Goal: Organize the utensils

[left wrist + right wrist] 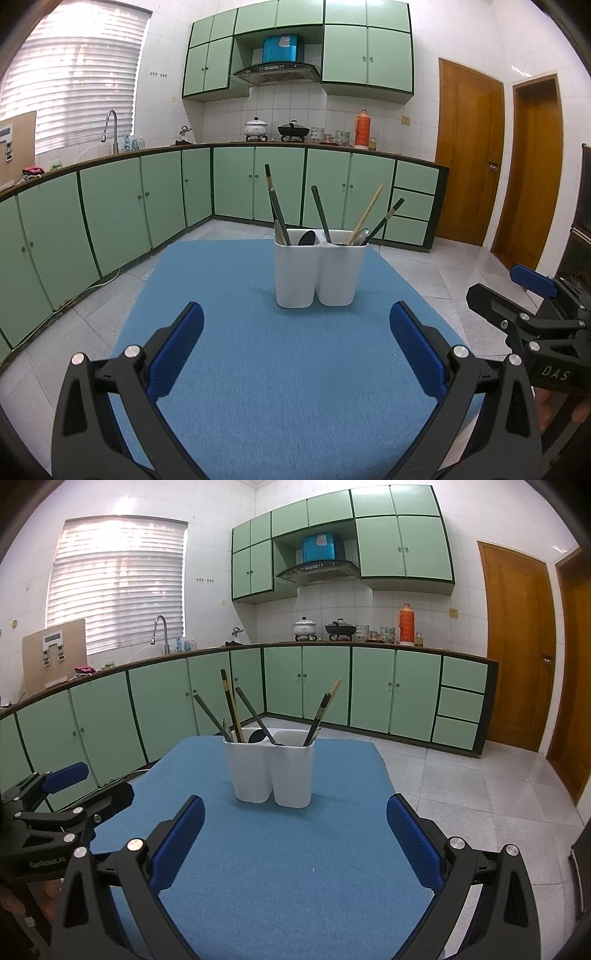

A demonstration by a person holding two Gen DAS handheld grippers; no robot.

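A white two-compartment utensil holder point(319, 271) point(272, 771) stands upright on the blue mat point(280, 369) point(288, 856). Dark-handled utensils, a black spoon point(307, 238) and chopsticks point(365, 215) lean out of both compartments. My left gripper point(295, 354) is open, nothing between its blue pads, a short way in front of the holder. My right gripper point(295, 836) is open too and empty, likewise short of the holder. Each gripper shows at the edge of the other's view: the right gripper point(517, 291), the left gripper point(85, 786).
Green base cabinets point(147, 206) and a countertop run around the room behind the table, with a sink tap point(110, 129), pots point(293, 130) and an orange flask point(362, 129). Wooden doors point(469, 155) stand at the right. Tiled floor surrounds the mat-covered table.
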